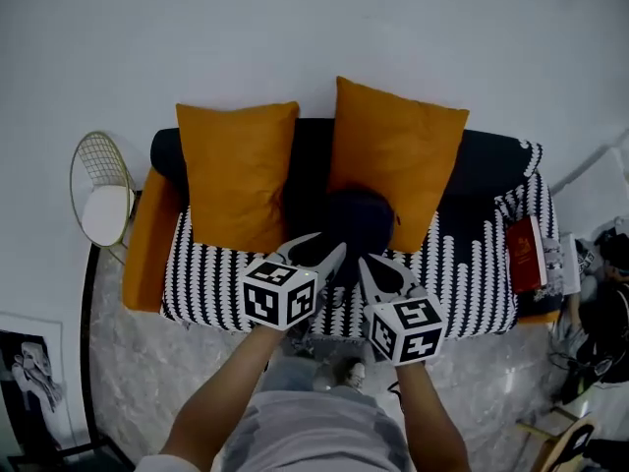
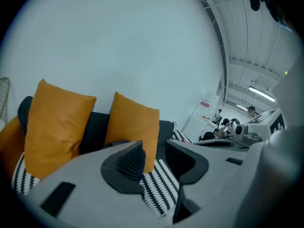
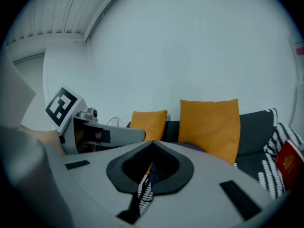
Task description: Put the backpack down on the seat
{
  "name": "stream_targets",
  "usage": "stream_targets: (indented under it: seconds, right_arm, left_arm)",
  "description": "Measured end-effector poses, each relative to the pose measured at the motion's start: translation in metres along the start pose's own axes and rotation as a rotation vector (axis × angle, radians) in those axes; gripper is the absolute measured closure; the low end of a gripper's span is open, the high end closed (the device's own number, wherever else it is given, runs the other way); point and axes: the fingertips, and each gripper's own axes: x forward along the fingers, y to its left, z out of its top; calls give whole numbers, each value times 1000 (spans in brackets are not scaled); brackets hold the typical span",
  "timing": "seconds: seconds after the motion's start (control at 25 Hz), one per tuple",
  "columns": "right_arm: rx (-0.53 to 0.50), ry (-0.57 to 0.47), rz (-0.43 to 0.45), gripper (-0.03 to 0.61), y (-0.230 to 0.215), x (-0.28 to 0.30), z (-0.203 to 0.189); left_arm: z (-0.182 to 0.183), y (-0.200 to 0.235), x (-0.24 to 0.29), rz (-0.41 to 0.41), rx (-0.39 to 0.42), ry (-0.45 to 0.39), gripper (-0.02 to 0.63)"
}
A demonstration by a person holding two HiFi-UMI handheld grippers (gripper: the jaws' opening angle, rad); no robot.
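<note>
A dark backpack (image 1: 359,219) sits on the seat (image 1: 211,264) of a sofa (image 1: 491,165), near the middle of the head view. The seat has a black-and-white patterned cover. One orange cushion (image 1: 236,170) leans against the sofa back at 10 o'clock from the backpack. A second orange cushion (image 1: 398,150) stands at 1 o'clock, directly behind it.

Both grippers hover at 6 o'clock from the backpack, side by side and pointing toward it. In the head view their tips overlap its lower edge, and contact cannot be judged from there.

The left gripper (image 2: 153,148) has its jaws partly apart. Nothing is between them, and only the patterned cover shows through the gap. The right gripper (image 3: 152,148) has its jaws closed tip to tip and is empty. A thin slit below the tips shows a strip of the cover.

A red book (image 1: 524,254) lies on the sofa's end at 3 o'clock from the backpack. A round wire stool (image 1: 103,200) with a white top stands on the grey floor (image 1: 138,372) beside the other end, at 9 o'clock. A plain white wall (image 1: 314,28) rises behind the sofa.
</note>
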Motion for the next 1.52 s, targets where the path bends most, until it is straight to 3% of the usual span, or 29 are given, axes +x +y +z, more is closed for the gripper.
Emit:
stream_targets:
  seconds: [0.28, 0.44, 0.72, 1.52]
  right_arm:
    - [-29, -15, 24, 577, 5, -39, -5]
    - [-29, -25, 28, 577, 3, -60, -9]
    - [-58, -39, 37, 577, 0, -97, -21]
    - [-71, -43, 48, 577, -6, -135, -37]
  left_arm:
    - [-15, -47, -18, 75, 76, -21, 526]
    - [-26, -78, -19, 66, 86, -32, 575]
    - [-50, -120, -20, 73, 100, -41, 606]
    - [-68, -153, -27, 106, 105, -54, 609]
